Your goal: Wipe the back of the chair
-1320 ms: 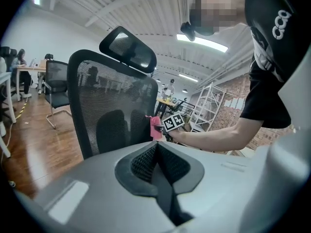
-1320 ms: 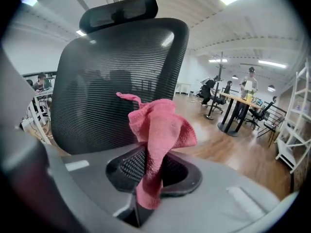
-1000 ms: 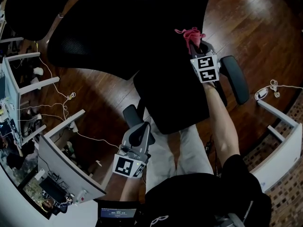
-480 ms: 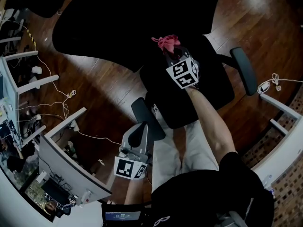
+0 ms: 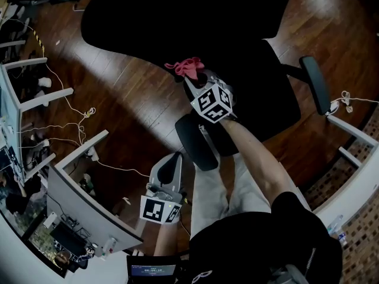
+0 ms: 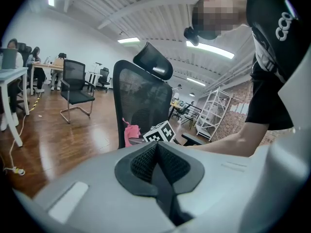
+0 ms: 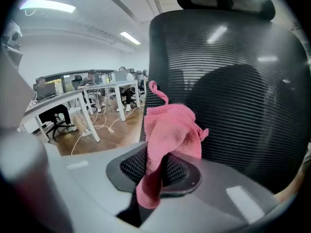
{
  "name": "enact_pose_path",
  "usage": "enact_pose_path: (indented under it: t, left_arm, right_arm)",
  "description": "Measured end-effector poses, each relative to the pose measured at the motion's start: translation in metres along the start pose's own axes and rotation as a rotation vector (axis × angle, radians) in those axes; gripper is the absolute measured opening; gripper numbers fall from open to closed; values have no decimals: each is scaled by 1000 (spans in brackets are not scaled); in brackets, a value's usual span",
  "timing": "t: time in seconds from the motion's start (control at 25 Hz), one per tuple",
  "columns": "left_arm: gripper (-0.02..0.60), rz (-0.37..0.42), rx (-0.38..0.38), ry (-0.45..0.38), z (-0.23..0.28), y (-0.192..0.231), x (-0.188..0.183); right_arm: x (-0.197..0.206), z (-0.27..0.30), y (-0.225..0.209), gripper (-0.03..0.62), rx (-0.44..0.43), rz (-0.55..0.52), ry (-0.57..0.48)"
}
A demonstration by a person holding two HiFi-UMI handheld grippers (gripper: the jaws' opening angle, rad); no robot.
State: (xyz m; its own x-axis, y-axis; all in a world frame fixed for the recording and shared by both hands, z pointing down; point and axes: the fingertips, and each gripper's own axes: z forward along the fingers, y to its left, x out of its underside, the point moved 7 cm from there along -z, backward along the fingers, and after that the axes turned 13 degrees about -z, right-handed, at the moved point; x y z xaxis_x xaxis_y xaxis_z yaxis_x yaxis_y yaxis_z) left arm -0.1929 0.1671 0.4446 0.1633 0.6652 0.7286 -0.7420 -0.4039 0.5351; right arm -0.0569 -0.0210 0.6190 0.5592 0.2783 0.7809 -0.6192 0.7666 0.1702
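Head view shows the chair back (image 5: 177, 16) turned since a second ago, and our right gripper (image 5: 192, 78) has swept across to its side edge, jaws clamped on the pink cloth (image 5: 186, 68) by the mesh. Our left gripper (image 5: 173, 161) hangs low, jaws together, empty. We judge one wiping pass nearly finished.

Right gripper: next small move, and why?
Probably press the pink cloth onto the mesh backrest and sweep toward its middle: the right gripper is shut on the cloth near the backrest's side edge, with most of the mesh lying beyond.
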Motion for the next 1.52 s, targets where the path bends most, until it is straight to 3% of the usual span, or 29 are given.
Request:
enact_pose_path:
  t: [0.24, 0.44, 0.68, 1.08, 1.36, 1.52]
  left_arm:
    - [-12, -1, 5, 16, -2, 5, 0]
    - [-12, 5, 17, 25, 9, -3, 0]
    - [-12, 7, 27, 38, 33, -23, -1]
    - [-12, 18, 44, 40, 85, -67, -3]
    - [-12, 26, 54, 39, 114, -94, -5]
    - [-12, 30, 72, 37, 126, -107, -7]
  right_arm:
    - [-17, 13, 33, 51, -98, -77, -35]
    - [-5, 7, 23, 51, -105, -92, -32]
    - [40, -18, -43, 51, -23, -49, 18]
    - [123, -90, -185, 51, 200, 108, 78]
    - [151, -129, -234, 51, 284, 175, 90]
    - [161, -144, -253, 51, 322, 273, 66]
